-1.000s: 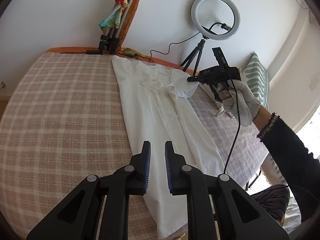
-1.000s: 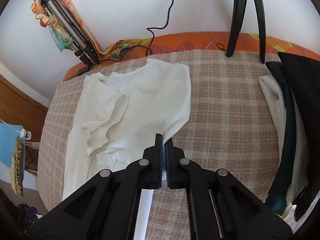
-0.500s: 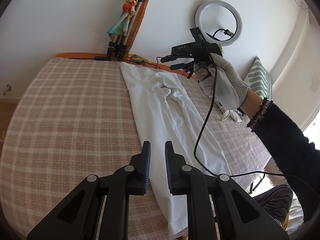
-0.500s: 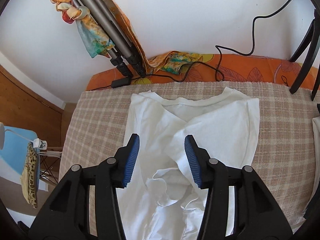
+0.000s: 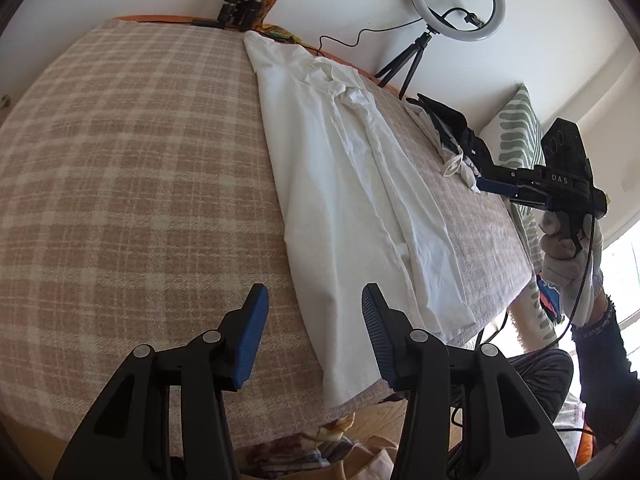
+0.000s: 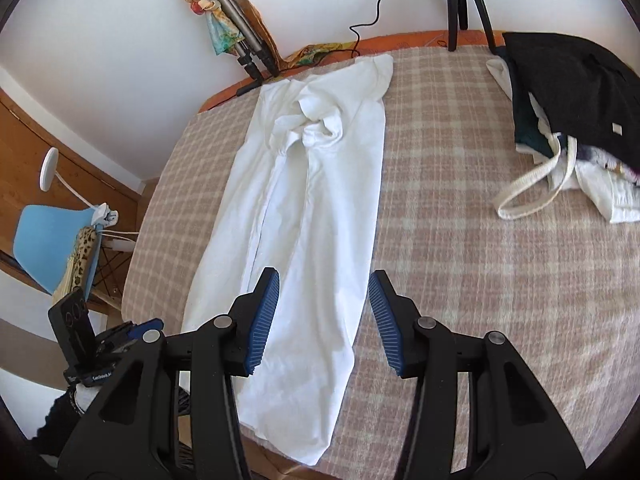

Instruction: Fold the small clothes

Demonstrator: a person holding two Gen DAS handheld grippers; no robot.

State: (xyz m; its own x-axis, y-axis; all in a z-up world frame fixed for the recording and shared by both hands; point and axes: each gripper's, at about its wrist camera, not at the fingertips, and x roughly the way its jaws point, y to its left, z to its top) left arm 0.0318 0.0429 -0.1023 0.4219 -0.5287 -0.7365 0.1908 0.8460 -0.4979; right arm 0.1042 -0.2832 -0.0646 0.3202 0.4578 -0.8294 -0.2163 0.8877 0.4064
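Note:
A white T-shirt [image 5: 344,184] lies lengthwise on the checked bed cover, both sides folded inward into a long strip, sleeves bunched near the collar at the far end. It also shows in the right wrist view [image 6: 308,216]. My left gripper [image 5: 312,320] is open and empty above the strip's near hem. My right gripper [image 6: 324,304] is open and empty above the lower half of the shirt. The right gripper also shows at the right of the left wrist view [image 5: 500,188], off the bed's side.
A pile of dark and white clothes [image 6: 568,92] with a cloth strap lies at the bed's far right. A ring light tripod [image 5: 408,60] and a folded tripod [image 6: 236,44] stand at the wall. A blue chair [image 6: 52,240] stands left of the bed.
The right gripper let go of the folded sleeve, opened and pulled back toward the hem end. The left gripper opened from nearly shut.

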